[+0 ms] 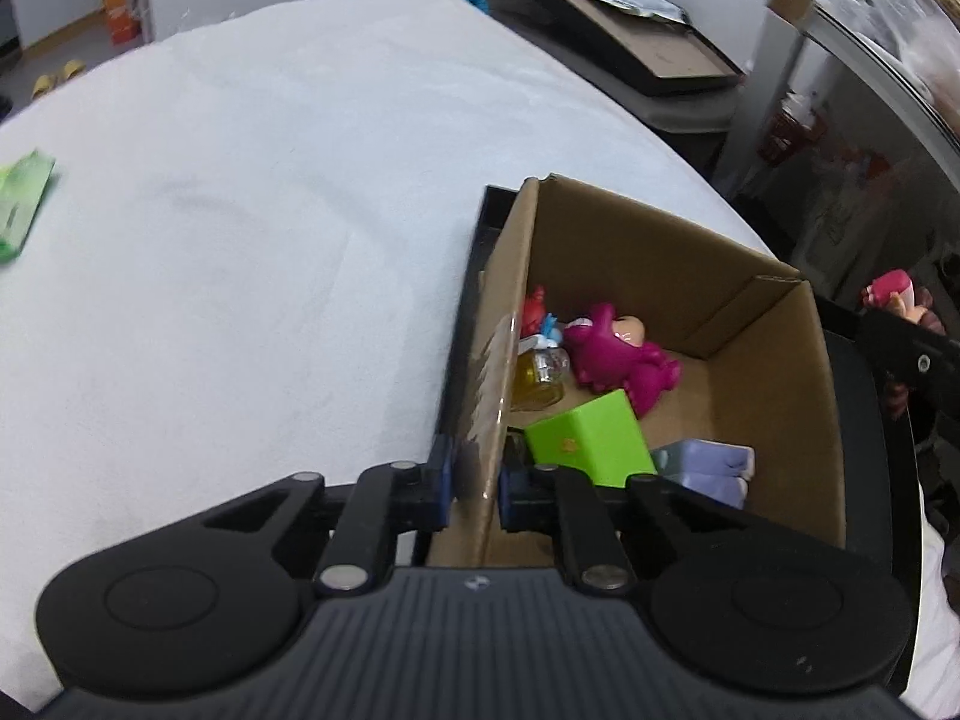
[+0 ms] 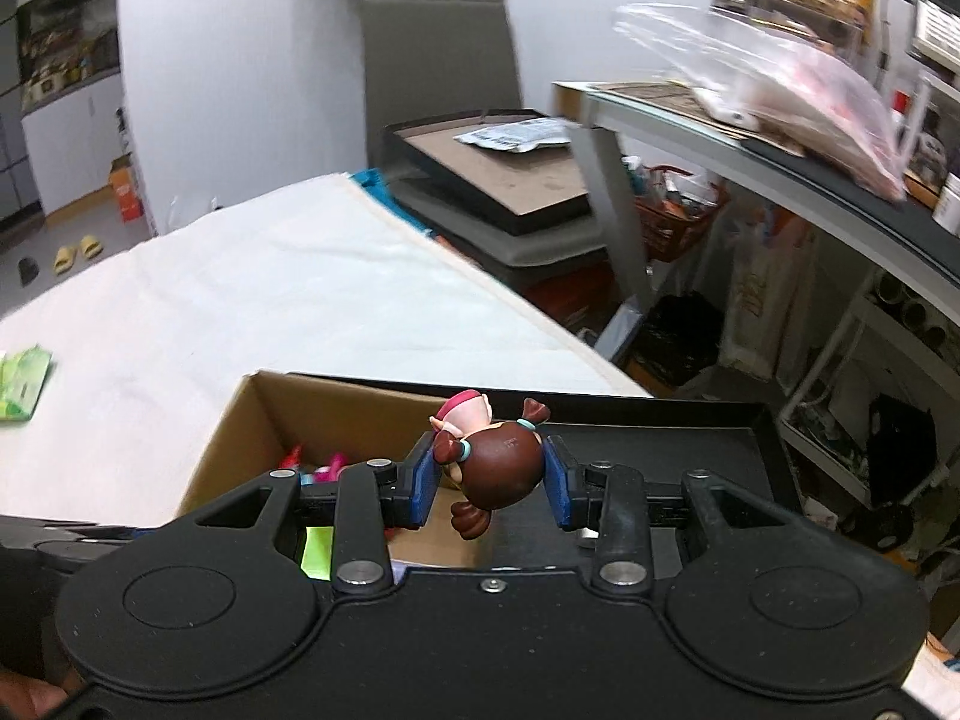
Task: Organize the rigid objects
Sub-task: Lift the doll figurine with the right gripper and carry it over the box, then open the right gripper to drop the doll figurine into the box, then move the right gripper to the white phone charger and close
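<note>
Open brown cardboard box [image 1: 678, 276] sitting in a shallow black tray [image 1: 474, 276] at the near right of the desk [image 1: 270, 210], which is lying under a white, slightly nubby cloth. Box holding a heap of hard toys: a glossy magenta bear figure [image 1: 618, 354] lying on its side, a bright green plastic cube [image 1: 591, 441] with a small yellow mark, a clear yellow-tinted bottle [image 1: 540, 381], a small red-and-blue figure [image 1: 537, 318] against the left wall, and a pale lavender block [image 1: 711, 468] toward the near corner.

Left claw [image 1: 477, 489] pinching the box's left wall near its near end, one blue pad outside, one inside, cardboard squeezed between them. The wall is leaning a little outward, with a shiny strip of tape along its upper edge.

Right claw [image 2: 489, 480] gripping a smooth round-headed doll figure [image 2: 498, 468], brown hair with teal-banded pigtails and a pink hat, blue pads pressing on either side of the head. The doll is hanging in the air above the box's near right part, its face turned away from the camera.

Flat green packet [image 1: 21, 204] lying well apart on the cloth at the far left. Beyond the desk, a black-framed board [image 2: 498, 171] resting on a grey stand, a crumpled wrapper on it.
</note>
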Motion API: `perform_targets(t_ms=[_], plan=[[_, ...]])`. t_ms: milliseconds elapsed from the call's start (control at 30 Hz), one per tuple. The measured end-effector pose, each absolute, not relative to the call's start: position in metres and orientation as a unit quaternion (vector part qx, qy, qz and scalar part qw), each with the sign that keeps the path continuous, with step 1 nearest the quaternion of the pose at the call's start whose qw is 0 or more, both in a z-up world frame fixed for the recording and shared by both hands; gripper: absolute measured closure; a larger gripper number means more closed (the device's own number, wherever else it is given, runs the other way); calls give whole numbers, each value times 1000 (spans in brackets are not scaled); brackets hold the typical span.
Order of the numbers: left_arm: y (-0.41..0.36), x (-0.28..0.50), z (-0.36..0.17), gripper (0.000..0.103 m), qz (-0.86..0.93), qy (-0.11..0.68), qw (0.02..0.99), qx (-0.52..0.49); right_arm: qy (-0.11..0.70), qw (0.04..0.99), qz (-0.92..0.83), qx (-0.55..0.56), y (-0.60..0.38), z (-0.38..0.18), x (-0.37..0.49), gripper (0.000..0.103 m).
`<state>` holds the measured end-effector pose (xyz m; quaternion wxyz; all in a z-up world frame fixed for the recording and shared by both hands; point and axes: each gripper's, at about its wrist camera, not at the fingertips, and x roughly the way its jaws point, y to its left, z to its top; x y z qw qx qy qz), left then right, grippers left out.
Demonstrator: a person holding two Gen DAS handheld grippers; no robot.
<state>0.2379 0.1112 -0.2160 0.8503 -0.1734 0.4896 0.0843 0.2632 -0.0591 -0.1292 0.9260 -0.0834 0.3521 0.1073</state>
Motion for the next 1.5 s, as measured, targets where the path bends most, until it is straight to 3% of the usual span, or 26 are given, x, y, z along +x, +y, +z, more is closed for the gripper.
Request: perform_targets(t_ms=[400,600,833,1500], plan=[[122,230,-215,88,96,486,837,-233,366,916,118,-113,-25,-139,272,67],[121,231,-213,85,93,486,837,-234,363,916,122,-116,-17,-137,277,66],[122,232,-212,85,92,488,836,-232,354,920,109,-126,-25,-133,270,55],[112,238,-210,85,97,502,836,-200,363,921,95,-109,-72,-143,275,55]])
